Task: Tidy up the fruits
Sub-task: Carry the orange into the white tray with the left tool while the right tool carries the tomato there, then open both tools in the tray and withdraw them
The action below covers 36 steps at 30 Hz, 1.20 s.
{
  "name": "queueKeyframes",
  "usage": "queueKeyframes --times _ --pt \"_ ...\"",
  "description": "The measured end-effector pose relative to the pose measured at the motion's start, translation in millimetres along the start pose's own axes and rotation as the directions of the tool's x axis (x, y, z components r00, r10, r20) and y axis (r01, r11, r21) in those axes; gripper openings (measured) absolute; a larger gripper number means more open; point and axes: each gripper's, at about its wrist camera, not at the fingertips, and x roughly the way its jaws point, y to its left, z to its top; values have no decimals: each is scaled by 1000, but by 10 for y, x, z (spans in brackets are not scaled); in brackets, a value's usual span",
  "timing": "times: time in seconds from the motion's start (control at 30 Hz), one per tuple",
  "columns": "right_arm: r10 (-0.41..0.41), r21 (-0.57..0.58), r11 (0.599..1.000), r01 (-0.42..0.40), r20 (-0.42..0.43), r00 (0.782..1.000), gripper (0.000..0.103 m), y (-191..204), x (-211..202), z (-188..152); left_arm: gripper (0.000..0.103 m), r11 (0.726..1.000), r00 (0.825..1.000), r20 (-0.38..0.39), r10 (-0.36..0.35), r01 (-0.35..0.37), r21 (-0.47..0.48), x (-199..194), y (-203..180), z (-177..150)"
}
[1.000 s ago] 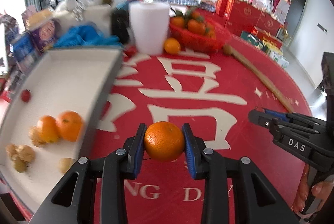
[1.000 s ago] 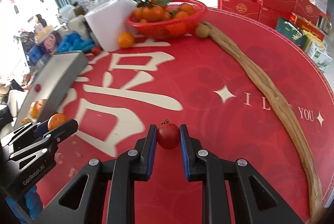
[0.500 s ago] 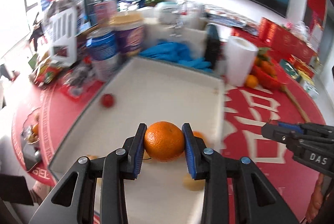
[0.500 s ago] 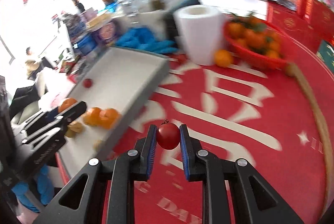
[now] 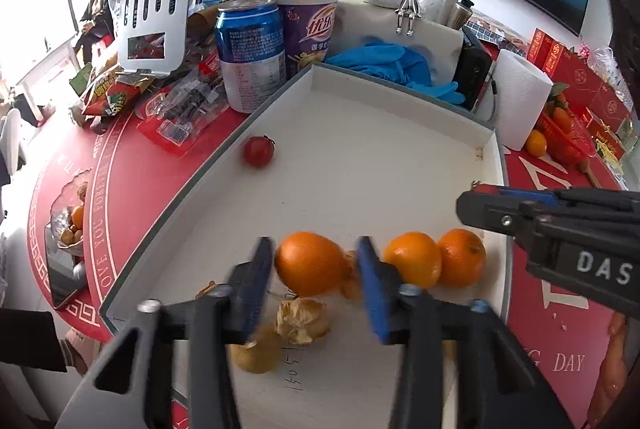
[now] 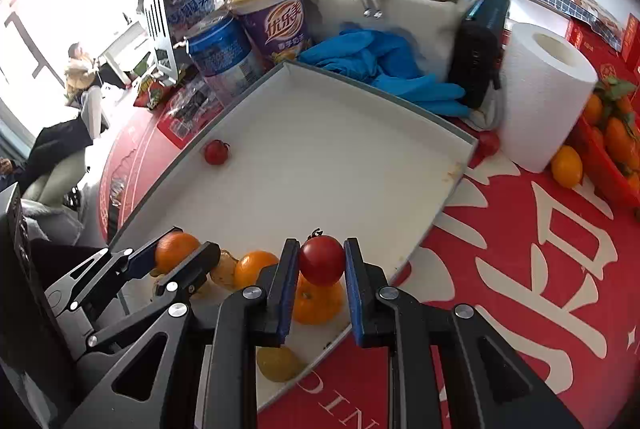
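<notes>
Over a white tray (image 5: 360, 165) on a cluttered red tablecloth (image 6: 520, 269), the left gripper (image 5: 316, 269), jaws just opening, frees an orange (image 5: 310, 263); the right gripper (image 6: 322, 269) pinches a cherry tomato (image 6: 321, 259)

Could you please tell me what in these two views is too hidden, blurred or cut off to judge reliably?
- Left wrist view: the left tool, its jaws just opened, is motion-blurred; whether the orange already rests on the tray is unclear.
- Left wrist view: the small yellow fruit is blurred and half hidden by a tool arm.
- Right wrist view: the right tool and its cherry tomato cover most of one orange.
</notes>
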Motion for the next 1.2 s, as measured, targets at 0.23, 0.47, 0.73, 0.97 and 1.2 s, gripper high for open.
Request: queueKeyframes --times 0.23,0.47,0.73,0.97,1.2 --pt "-51 -21 998 51 27 998 86 100 -8 73 87 1000 1000 25 -7 7 1 -87 -14 -6" --pt "-83 -2 997 83 21 996 103 80 -163 88 103 1000 1000 17 1 0 -10 -120 -10 -22" --pt "-127 -1 992 127 13 992 103 -16 -300 4 103 1000 1000 14 11 -11 18 -157 -113 -57" --pt "-128 -5 992 128 -12 992 103 -22 -296 -59 103 999 999 0 32 -32 27 -163 -172 -83" --pt "-135 -12 991 135 -20 991 103 -8 -266 -76 103 998 999 10 43 -43 38 -204 -198 -98"
